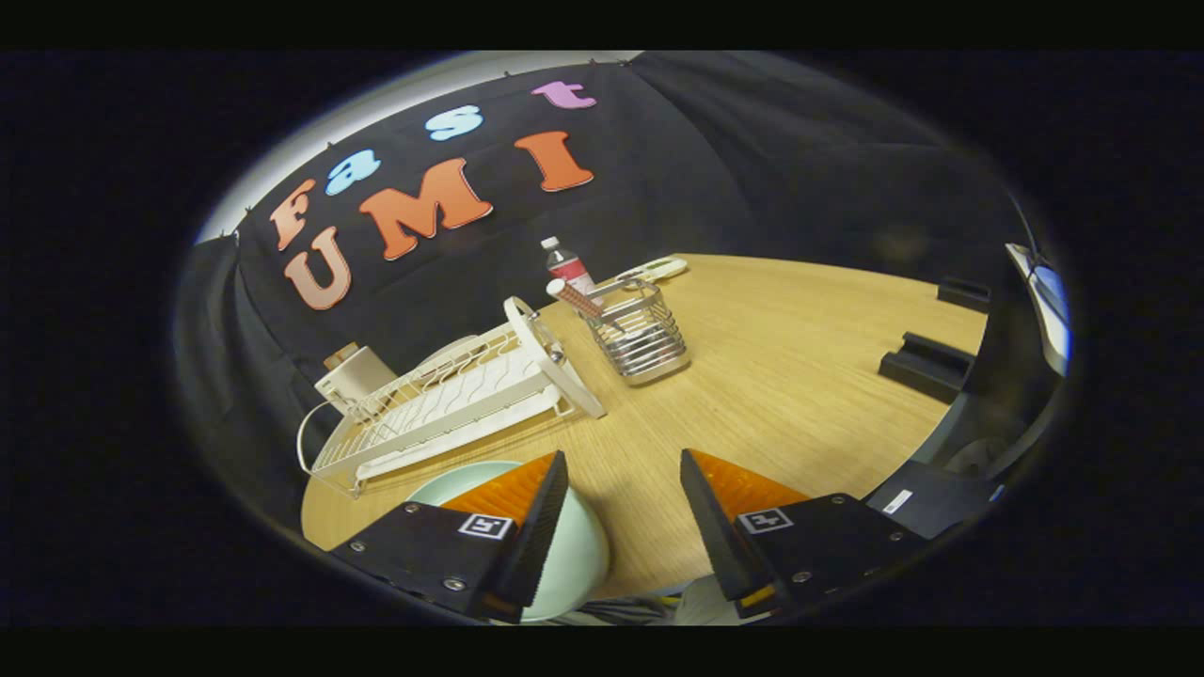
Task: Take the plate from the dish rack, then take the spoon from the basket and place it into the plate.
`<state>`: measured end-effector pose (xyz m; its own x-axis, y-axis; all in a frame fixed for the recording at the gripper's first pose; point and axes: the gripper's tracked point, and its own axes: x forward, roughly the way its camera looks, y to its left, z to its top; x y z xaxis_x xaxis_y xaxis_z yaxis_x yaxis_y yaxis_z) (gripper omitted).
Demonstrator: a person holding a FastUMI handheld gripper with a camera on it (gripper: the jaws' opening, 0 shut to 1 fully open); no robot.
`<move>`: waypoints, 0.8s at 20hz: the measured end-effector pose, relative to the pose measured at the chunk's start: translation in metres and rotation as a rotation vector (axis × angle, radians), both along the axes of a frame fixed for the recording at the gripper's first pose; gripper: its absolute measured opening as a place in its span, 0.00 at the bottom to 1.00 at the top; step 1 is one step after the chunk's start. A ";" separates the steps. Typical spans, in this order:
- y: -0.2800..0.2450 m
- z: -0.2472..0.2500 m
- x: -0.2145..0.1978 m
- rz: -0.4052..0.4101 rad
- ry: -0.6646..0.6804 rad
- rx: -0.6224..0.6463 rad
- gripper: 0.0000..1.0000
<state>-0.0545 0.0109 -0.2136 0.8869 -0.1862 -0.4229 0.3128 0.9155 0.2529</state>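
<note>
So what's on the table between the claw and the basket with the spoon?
Nothing: in the gripper view, bare wooden table runs from the open claw to the wire basket. The dish rack sits off to one side.

wood table (pixel 800 376): rack (pixel 451 404), basket (pixel 640 334), plate (pixel 574 555), bottle (pixel 567 267).

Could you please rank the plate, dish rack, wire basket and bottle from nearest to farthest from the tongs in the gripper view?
The open tongs hold nothing.
1. Plate, under the left finger.
2. Dish rack, ahead, leftward.
3. Wire basket, beyond the rack's end.
4. Bottle, behind the basket.
</note>
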 end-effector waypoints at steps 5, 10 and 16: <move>-0.029 0.029 0.007 -0.016 -0.074 -0.147 0.97; -0.038 0.056 0.025 -0.011 -0.158 -0.222 0.98; -0.039 0.073 0.052 0.018 -0.218 -0.288 0.98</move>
